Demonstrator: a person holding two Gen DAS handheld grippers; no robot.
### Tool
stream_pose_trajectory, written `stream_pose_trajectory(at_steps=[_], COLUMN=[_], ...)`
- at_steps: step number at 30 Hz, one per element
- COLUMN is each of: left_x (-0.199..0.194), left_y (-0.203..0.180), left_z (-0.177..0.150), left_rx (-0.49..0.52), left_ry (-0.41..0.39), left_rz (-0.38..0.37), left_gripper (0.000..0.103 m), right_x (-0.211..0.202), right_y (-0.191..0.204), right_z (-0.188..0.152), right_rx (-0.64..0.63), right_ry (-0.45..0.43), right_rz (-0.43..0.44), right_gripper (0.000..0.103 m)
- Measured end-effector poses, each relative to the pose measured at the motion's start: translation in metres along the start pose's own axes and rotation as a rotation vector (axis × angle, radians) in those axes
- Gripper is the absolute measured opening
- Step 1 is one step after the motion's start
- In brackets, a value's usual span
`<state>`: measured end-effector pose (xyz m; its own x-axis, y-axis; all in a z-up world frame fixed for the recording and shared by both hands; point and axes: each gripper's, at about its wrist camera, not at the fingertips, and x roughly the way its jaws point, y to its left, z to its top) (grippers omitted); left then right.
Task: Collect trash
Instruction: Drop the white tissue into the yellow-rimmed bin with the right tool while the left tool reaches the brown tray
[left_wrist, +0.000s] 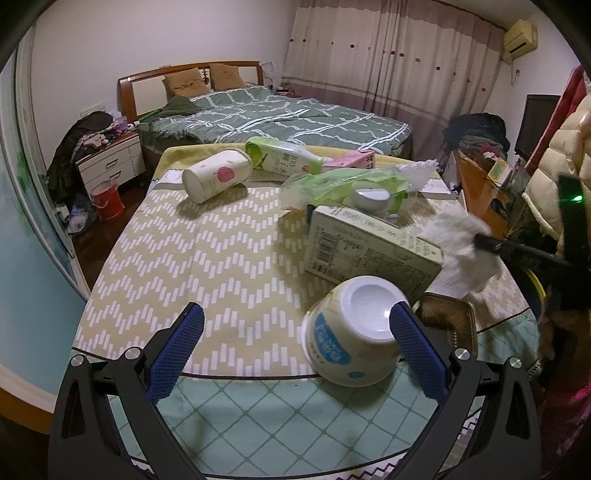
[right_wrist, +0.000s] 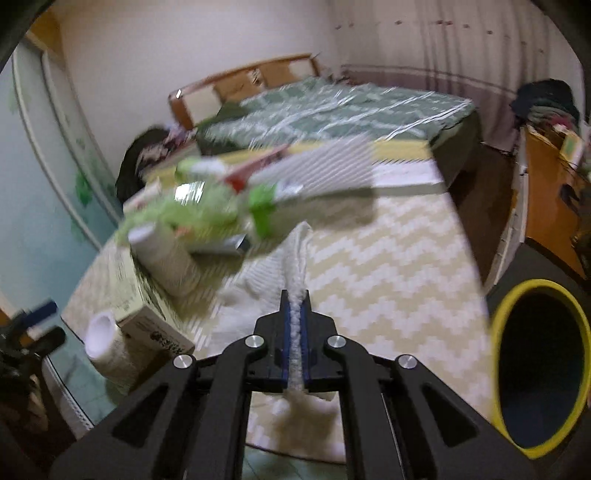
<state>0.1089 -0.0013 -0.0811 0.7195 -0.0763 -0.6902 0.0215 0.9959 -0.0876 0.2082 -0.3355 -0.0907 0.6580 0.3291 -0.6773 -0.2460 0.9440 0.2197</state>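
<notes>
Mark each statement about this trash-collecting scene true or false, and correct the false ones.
1. The right tool is shut on a white paper towel. True.
2. The left tool grips the yogurt cup. False: it is open, with the cup lying beside its right finger.
3. The yellow-rimmed bin shows in the right wrist view. True.
4. The apple-print paper cup stands upright. False: it lies on its side.

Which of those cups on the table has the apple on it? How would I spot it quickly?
Start at the table with the yellow zigzag cloth, then look to its far end, nearest the bed. The apple cup lies there on its side, just left of a green-and-white bottle. Unlike the blue-labelled cup between the left gripper fingers, it carries a pink apple.
</notes>
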Motion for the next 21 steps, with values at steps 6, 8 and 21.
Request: stream_pose_trajectory(at_steps=[6,8,21], left_x=[-0.001,-0.001,-0.001], left_y=[-0.019,-0.026,-0.1], left_z=[0.0,0.0,-0.012], left_rx=[0.047,0.058,0.196], left_ry=[-0.006,-0.006,0.034], left_rz=[-0.034,-0.054,-0.199], left_gripper=[0.099,0.099,0.099], right_x=[-0.063,-0.081,-0.109], right_y=[-0.041,-0.056,-0.159], right_z=[-0.003,-0.004,-0.041], right_rx=[0.1,0.125,0.282], right_ry=[-0.139,-0.181,-0.2], right_rz=[-0.064,-0.105,-0.43], right_gripper=[0.005,0.005,0.005])
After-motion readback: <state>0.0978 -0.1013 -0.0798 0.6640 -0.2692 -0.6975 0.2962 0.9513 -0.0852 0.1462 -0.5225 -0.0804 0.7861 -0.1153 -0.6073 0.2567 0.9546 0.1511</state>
